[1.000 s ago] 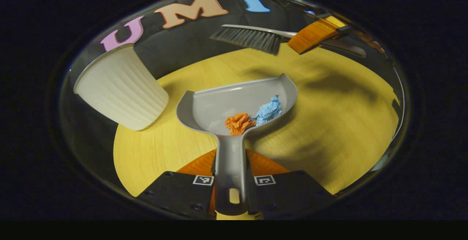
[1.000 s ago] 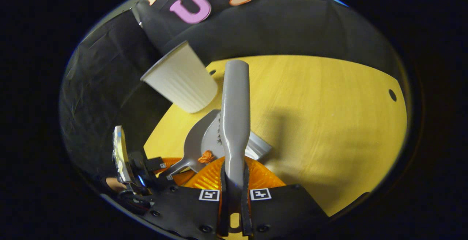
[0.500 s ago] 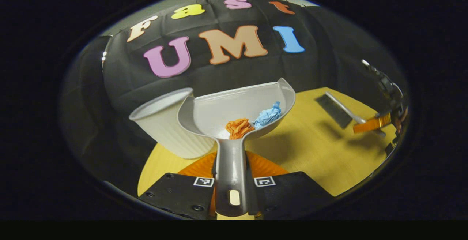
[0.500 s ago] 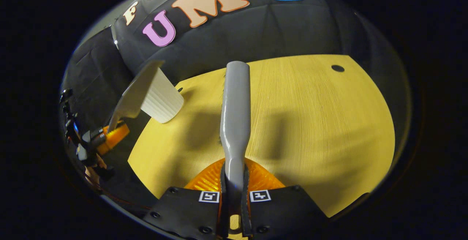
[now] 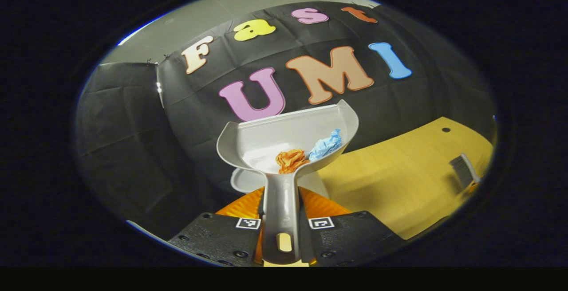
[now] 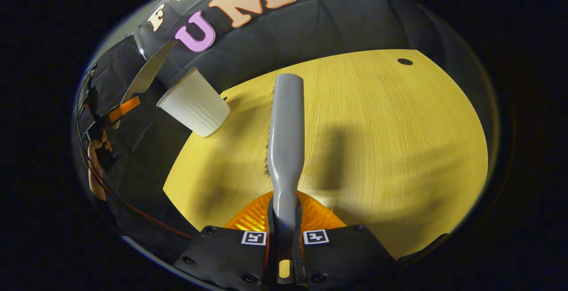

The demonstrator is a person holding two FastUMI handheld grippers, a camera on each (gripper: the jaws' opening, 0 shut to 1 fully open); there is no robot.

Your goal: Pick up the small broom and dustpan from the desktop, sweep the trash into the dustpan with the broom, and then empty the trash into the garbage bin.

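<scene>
My left gripper point(image 5: 284, 224) is shut on the handle of the grey dustpan point(image 5: 266, 138), held up in the air and roughly level. An orange paper wad point(image 5: 290, 160) and a blue paper wad point(image 5: 326, 144) lie in the pan near the handle. The white ribbed garbage bin point(image 5: 242, 181) peeks out just below the pan. My right gripper point(image 6: 284, 234) is shut on the handle of the grey broom point(image 6: 286, 127), which hangs over the yellow table point(image 6: 390, 140). In the right gripper view the garbage bin point(image 6: 195, 102) stands at the table's left corner, the dustpan point(image 6: 146, 73) raised to its upper left.
The table point(image 5: 399, 175) lies to the right in the left gripper view, with the broom's bristles point(image 5: 461, 171) at its far right. A hand point(image 6: 95, 149) holds the left gripper at the left edge. A small dark hole point(image 6: 404, 61) marks the table's far side.
The left gripper has lifted the dustpan with both wads higher and over towards the bin, which now sits under the pan. The broom has drawn away to the right.
</scene>
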